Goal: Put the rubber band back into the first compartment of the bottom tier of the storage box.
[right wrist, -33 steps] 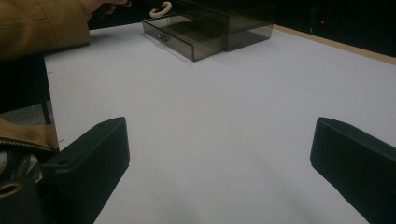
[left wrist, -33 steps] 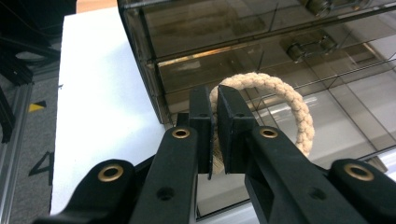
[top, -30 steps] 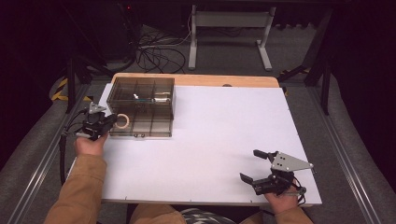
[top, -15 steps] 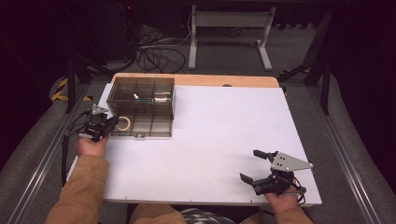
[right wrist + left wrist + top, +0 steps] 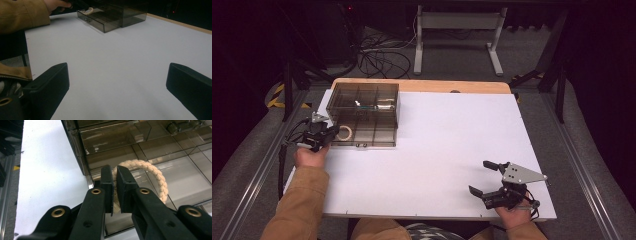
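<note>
The left hand-held gripper (image 5: 114, 173) has not moved since a second ago; its jaws are clamped on a cream braided rope ring (image 5: 150, 173), arching just ahead over the smoky clear plastic drawer box (image 5: 364, 112). Placement seems pending. The right hand-held gripper (image 5: 492, 177) rests apart on the matte white worktop (image 5: 452, 145).
</note>
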{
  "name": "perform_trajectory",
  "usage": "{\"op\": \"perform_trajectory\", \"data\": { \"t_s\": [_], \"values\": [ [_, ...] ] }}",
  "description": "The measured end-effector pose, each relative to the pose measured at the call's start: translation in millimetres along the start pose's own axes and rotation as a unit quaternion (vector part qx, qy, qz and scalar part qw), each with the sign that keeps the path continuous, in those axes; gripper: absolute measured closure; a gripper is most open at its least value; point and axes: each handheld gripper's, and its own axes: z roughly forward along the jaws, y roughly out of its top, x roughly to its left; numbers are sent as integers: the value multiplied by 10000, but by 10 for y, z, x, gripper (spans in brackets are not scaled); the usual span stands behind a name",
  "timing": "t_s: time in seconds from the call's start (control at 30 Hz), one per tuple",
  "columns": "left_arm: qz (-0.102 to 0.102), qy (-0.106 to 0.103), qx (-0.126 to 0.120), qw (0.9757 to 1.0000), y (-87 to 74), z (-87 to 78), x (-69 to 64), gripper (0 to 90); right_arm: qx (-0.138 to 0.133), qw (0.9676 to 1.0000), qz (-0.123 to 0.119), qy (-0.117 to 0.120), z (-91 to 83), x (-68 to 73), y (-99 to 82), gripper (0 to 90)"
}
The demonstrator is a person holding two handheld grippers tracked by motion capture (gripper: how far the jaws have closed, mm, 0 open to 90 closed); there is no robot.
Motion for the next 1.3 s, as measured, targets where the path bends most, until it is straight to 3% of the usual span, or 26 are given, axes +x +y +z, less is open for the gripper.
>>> {"op": "perform_trajectory", "data": {
  "t_s": [0.07, 0.23, 0.43, 0.7, 1.17, 1.27, 1.3],
  "values": [
    [57, -35, -136, 9999, -5, -2, 5, 706, -14, 10000, -10, 23, 1, 2, 1, 54],
    [-1, -97, -261, 9996, 14, -52, -1, 635, -13, 10000, -21, 26, 3, 2, -1, 53],
    [-61, -358, -582, 9976, 69, -237, -36, 518, -20, 10000, 2, 23, 1, -6, -3, 53],
    [-30, -613, -887, 9942, 150, -456, -125, 502, -12, 10000, -1, 18, 1, -4, -2, 53],
    [182, -702, -991, 9924, 219, -604, -242, 502, -33, 10000, 0, 2, -11, -4, 1, 53],
    [256, -830, -1045, 9907, 236, -653, -283, 473, -39, 10000, -3, 14, -5, -4, 3, 53],
    [283, -867, -1086, 9899, 245, -678, -296, 416, -22, 10000, -5, 11, -2, -1, 3, 53]
  ]
}}
